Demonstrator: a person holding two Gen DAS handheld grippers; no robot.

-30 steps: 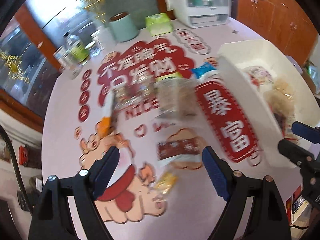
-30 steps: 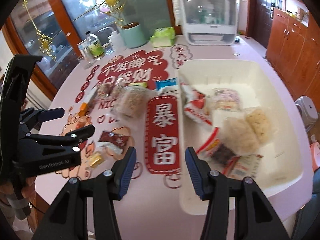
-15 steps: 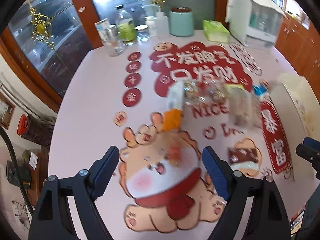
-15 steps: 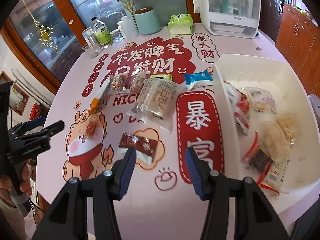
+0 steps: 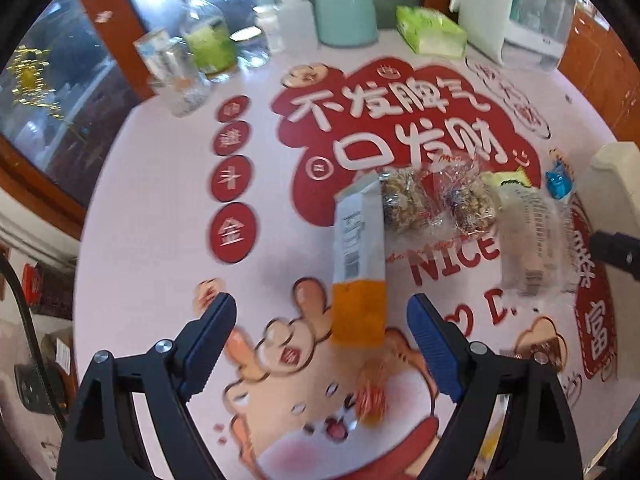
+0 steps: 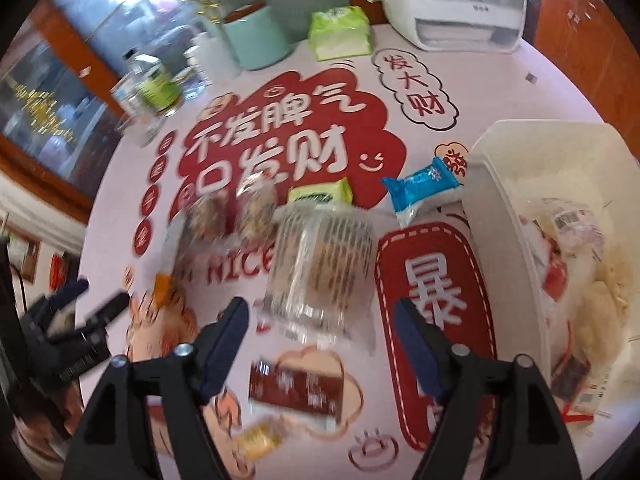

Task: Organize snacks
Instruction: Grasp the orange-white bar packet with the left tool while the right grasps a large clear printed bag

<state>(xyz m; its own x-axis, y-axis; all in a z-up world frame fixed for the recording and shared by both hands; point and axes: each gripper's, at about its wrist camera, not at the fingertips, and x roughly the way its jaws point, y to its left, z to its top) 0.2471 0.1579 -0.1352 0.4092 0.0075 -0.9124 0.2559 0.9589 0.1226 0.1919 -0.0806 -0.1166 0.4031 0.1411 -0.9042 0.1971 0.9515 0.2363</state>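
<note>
Left gripper (image 5: 320,336) has swung in from the bare left side of the counter (image 5: 152,240); fingers wide, empty, now lined up on the white-and-orange packet (image 5: 358,264) just ahead. Right gripper (image 6: 322,340) has pulled off the white bin (image 6: 504,208) at right and closed in on the clear bag (image 6: 320,268); fingers wide, empty, brown bar (image 6: 296,390) just below. Bin already holds several snacks; loose ones left mid-counter. Both likely pre-grasp.
</note>
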